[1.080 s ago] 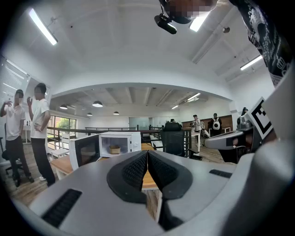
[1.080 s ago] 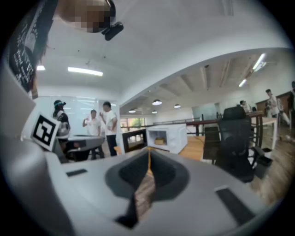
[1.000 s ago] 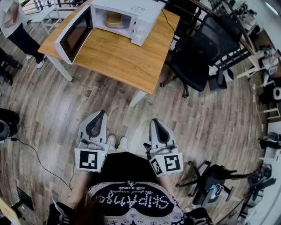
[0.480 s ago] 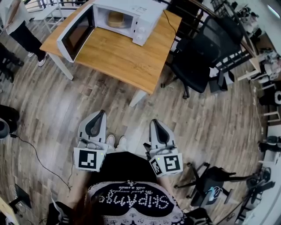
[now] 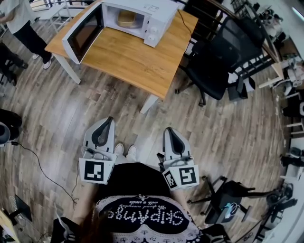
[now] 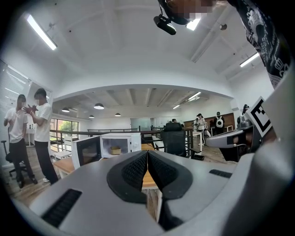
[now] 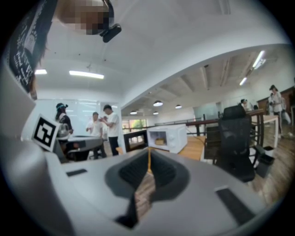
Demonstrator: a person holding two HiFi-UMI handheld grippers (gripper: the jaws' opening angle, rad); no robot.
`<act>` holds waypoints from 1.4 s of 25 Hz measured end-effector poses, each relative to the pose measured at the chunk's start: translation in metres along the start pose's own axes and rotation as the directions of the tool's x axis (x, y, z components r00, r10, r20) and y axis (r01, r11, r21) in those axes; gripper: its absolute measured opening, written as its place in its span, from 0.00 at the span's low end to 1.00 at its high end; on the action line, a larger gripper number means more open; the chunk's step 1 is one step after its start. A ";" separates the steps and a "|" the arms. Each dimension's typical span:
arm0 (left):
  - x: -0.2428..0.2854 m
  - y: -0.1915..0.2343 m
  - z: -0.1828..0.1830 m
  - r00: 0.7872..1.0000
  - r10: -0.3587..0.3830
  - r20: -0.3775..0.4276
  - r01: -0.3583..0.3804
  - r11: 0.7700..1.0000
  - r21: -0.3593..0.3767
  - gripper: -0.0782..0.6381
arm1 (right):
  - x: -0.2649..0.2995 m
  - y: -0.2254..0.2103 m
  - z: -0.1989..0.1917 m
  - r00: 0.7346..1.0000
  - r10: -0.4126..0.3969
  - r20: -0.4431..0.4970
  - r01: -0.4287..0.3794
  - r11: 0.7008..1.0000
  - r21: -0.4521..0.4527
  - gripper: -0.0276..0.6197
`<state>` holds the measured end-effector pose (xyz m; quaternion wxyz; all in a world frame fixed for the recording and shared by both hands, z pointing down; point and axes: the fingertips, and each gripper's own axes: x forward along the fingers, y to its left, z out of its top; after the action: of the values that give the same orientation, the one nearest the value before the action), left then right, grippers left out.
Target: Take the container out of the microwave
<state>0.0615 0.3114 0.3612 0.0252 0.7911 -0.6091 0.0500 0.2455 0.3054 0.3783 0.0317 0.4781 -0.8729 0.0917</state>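
Head view shows almost nothing has changed in the last second. The table (image 5: 128, 59) and microwave (image 5: 137, 14) have only drifted slightly toward 11 o'clock in frame, and both claws are still held low by the person's waist. The left gripper (image 5: 109, 121) at 7 o'clock and the right gripper (image 5: 168, 129) at 5 o'clock each have their jaws pressed together on nothing, as their own views confirm. The container (image 5: 126, 18) sits inside the microwave at 12 o'clock, well apart from both grippers, with the door (image 5: 84, 32) swung open toward 10 o'clock. The task looks barely started: likely the person must step closer, then part a gripper's jaws.
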 end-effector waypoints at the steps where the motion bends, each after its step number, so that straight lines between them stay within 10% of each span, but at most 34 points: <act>1: 0.000 -0.002 0.000 1.000 0.003 0.005 -0.003 1.000 0.002 0.16 | -0.002 -0.002 -0.001 1.000 -0.002 0.001 0.002 1.000 0.000 0.10; 21: 0.001 -0.029 -0.001 0.999 -0.006 0.040 0.004 1.000 0.031 0.16 | -0.027 -0.025 -0.021 0.999 -0.027 -0.027 0.028 1.000 0.015 0.10; 35: 0.051 0.049 -0.004 0.999 0.032 0.017 -0.033 0.999 0.008 0.16 | 0.067 -0.014 -0.010 0.999 -0.011 -0.034 0.011 1.000 0.010 0.10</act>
<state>0.0269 0.2503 0.3702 0.0161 0.7816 -0.6218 0.0461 0.2210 0.2445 0.3997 0.0446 0.4813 -0.8692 0.1041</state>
